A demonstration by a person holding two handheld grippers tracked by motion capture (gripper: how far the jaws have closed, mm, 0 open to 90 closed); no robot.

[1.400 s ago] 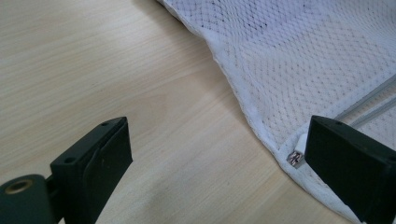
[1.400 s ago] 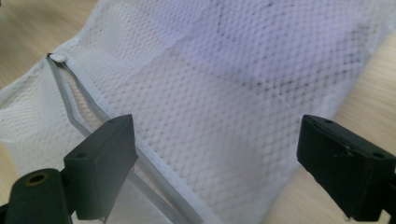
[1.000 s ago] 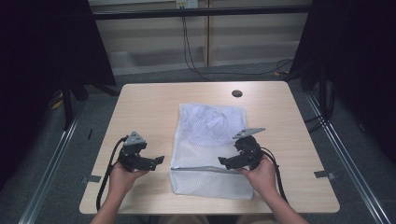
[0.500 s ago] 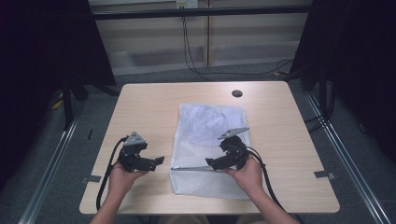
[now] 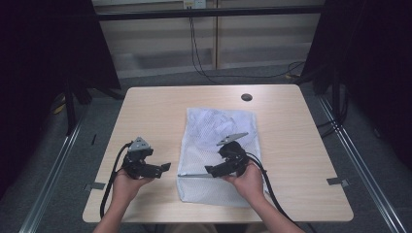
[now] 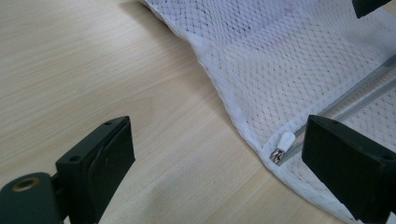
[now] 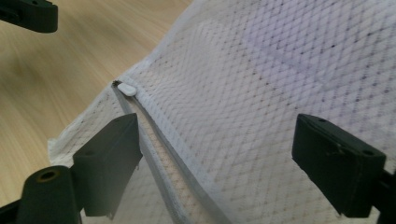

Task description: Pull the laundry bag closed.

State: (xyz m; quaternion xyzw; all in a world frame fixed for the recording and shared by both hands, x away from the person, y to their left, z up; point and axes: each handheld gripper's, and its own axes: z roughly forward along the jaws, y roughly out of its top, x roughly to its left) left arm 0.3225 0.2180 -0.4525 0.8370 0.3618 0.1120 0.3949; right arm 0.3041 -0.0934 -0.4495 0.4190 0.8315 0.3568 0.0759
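While the mesh bag [image 5: 221, 155] lies at centre frame, both grippers, left [image 5: 163, 167] and right [image 5: 210, 171], hover with jaws spread; its zipper pull [image 6: 284, 141] remains ungrasped, the zip work apparently not begun.

My right hand-held gripper [image 5: 210, 171] slides left across the mesh bag [image 5: 221, 127], away from its right edge and toward the zipper pull [image 7: 126, 88] at the bag's left edge, jaws spread wide over the zipper.
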